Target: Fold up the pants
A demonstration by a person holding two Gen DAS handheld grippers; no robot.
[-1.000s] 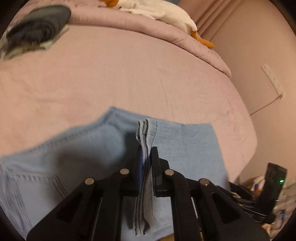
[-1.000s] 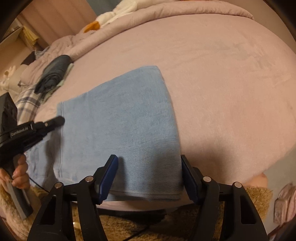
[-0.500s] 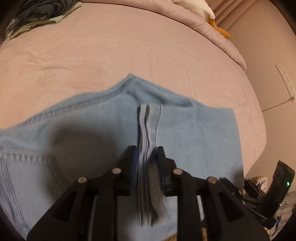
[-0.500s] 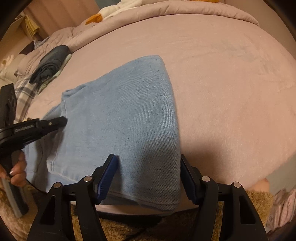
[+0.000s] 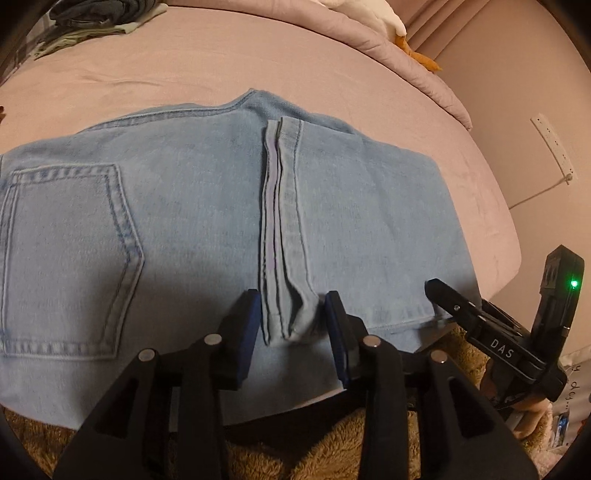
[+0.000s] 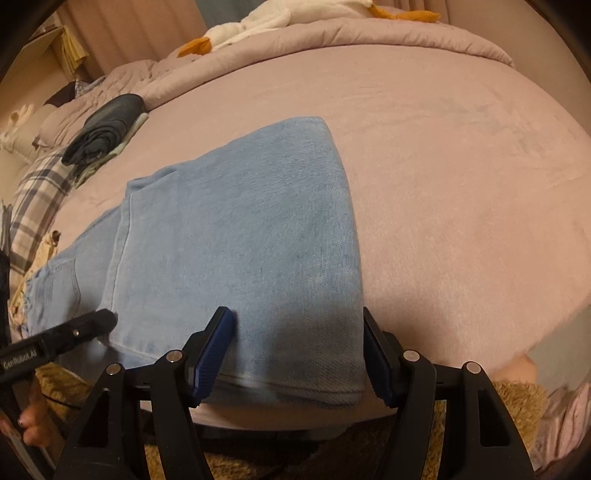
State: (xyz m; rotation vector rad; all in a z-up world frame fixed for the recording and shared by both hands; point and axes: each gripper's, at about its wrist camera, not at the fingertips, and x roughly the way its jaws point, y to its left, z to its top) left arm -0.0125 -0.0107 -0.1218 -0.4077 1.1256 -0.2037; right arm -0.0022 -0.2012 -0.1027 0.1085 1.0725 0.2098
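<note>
Light blue jeans (image 5: 184, 221) lie folded on the pink bed (image 5: 258, 62), back pocket at the left, and also show in the right wrist view (image 6: 240, 229). The leg hems (image 5: 282, 221) lie as a strip across the middle of the jeans. My left gripper (image 5: 291, 325) is open; its jaws stand on either side of the near end of the hems without pinching them. My right gripper (image 6: 299, 350) is open wide, astride the folded edge at the bed's near side. Each gripper shows in the other's view, the right one (image 5: 498, 332) and the left one (image 6: 55, 343).
A dark folded garment pile (image 6: 103, 129) lies at the bed's far left. A white and orange plush toy (image 6: 280, 22) lies on the rolled duvet (image 6: 406, 33) at the back. A brown fuzzy rug (image 5: 332, 443) is below the near bed edge. A wall is at the right.
My left gripper lowered the leg hems onto the jeans and opened, letting them go. The jeans now lie flat. My right gripper stayed open over the folded edge.
</note>
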